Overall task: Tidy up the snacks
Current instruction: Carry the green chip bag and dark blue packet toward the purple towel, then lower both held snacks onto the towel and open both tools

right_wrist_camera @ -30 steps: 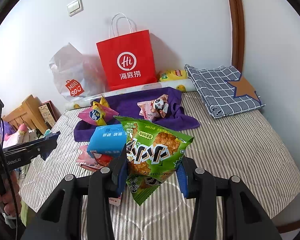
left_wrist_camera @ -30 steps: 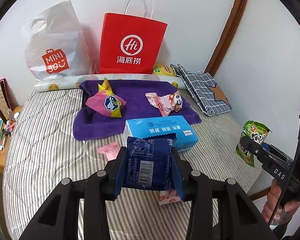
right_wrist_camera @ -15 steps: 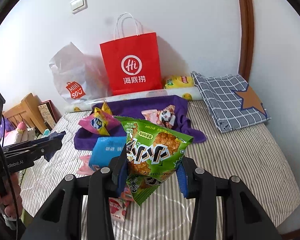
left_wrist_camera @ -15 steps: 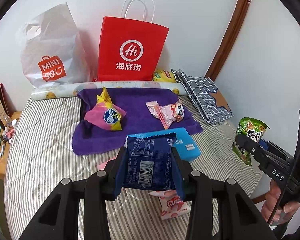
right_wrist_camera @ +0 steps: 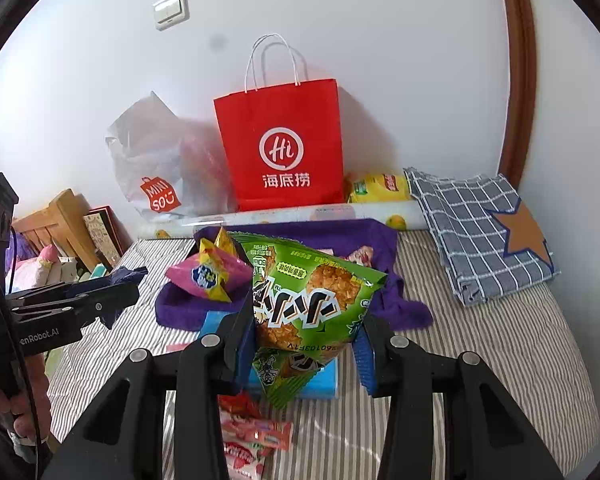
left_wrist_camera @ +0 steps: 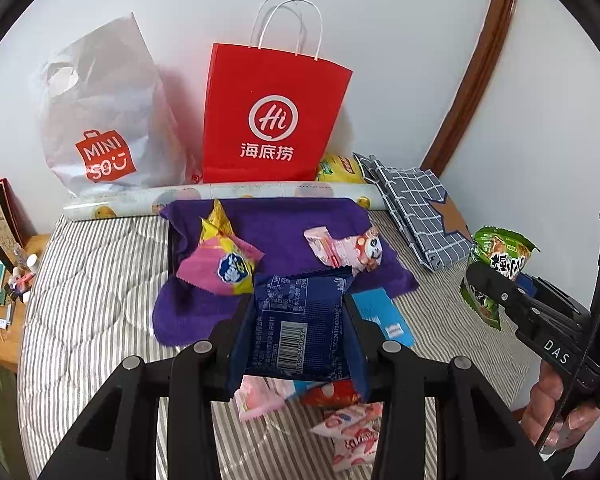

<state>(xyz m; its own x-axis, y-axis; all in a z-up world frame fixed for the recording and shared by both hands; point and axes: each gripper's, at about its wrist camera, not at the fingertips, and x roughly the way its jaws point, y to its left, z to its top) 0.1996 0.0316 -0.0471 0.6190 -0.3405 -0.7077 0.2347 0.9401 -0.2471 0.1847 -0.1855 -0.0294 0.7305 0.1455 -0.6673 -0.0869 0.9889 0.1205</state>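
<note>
My left gripper (left_wrist_camera: 298,332) is shut on a dark blue snack packet (left_wrist_camera: 300,324) and holds it above the striped bed, in front of the purple towel (left_wrist_camera: 284,220). My right gripper (right_wrist_camera: 306,328) is shut on a green snack bag (right_wrist_camera: 308,300), also held above the bed; it shows at the right of the left wrist view (left_wrist_camera: 496,264). On the towel lie a pink and yellow snack bag (left_wrist_camera: 224,264) and a pink panda snack (left_wrist_camera: 348,250). A light blue box (left_wrist_camera: 384,316) and pink and red packets (left_wrist_camera: 348,428) lie below the grippers.
A red paper bag (left_wrist_camera: 272,120) and a white plastic bag (left_wrist_camera: 100,120) stand against the wall. A rolled printed sheet (left_wrist_camera: 220,198) lies behind the towel. A folded checked cloth (left_wrist_camera: 416,208) lies at the right. A yellow pack (left_wrist_camera: 338,168) sits behind it. A wooden side table (left_wrist_camera: 4,300) stands left.
Both grippers have risen and moved forward toward the towel with their packets. The light blue box and the pink packets now sit lower in both views.
</note>
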